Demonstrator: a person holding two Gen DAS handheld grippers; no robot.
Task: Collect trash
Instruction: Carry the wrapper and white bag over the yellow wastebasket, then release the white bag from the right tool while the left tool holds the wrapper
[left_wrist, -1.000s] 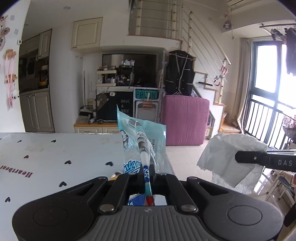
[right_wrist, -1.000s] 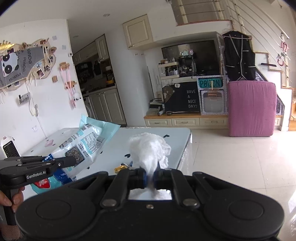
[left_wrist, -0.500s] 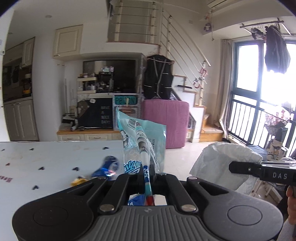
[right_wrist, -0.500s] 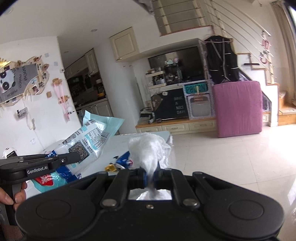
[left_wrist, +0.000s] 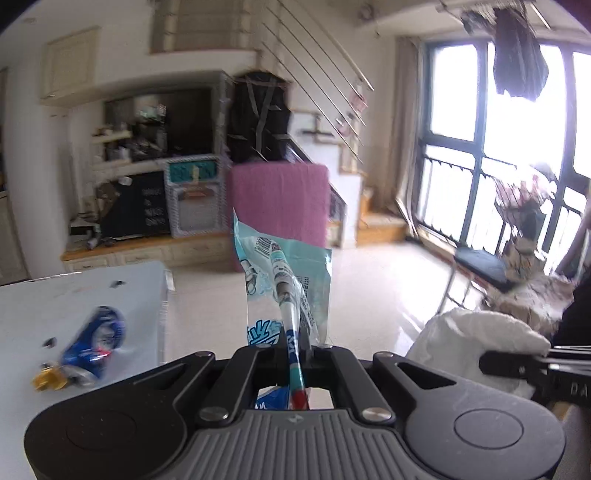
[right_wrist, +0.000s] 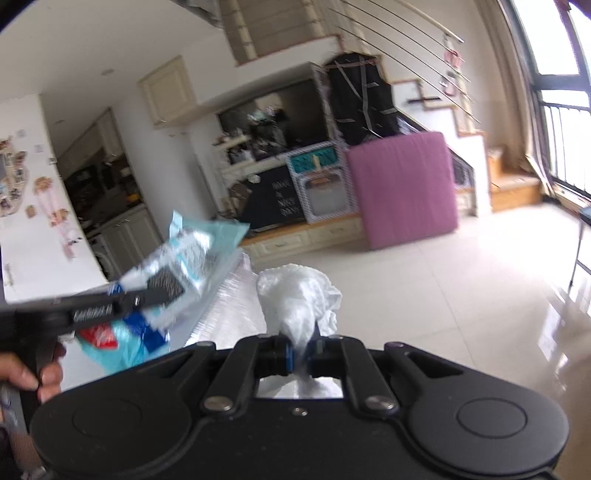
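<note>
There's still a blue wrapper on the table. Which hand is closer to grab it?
Left, probably. The blue wrapper lies just beside the left hand-held gripper, though it already holds a snack bag.

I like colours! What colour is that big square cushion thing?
Pink-purple cushion, clearest in the right wrist view.

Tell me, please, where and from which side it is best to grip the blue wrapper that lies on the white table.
The blue wrapper lies flat near the table's edge, a gold piece beside its near end. Probably pinch its raised, crumpled far end from above, jaws across its narrow width. Both grippers are full now: the left gripper holds a light-blue packet, the right gripper white tissue.
</note>
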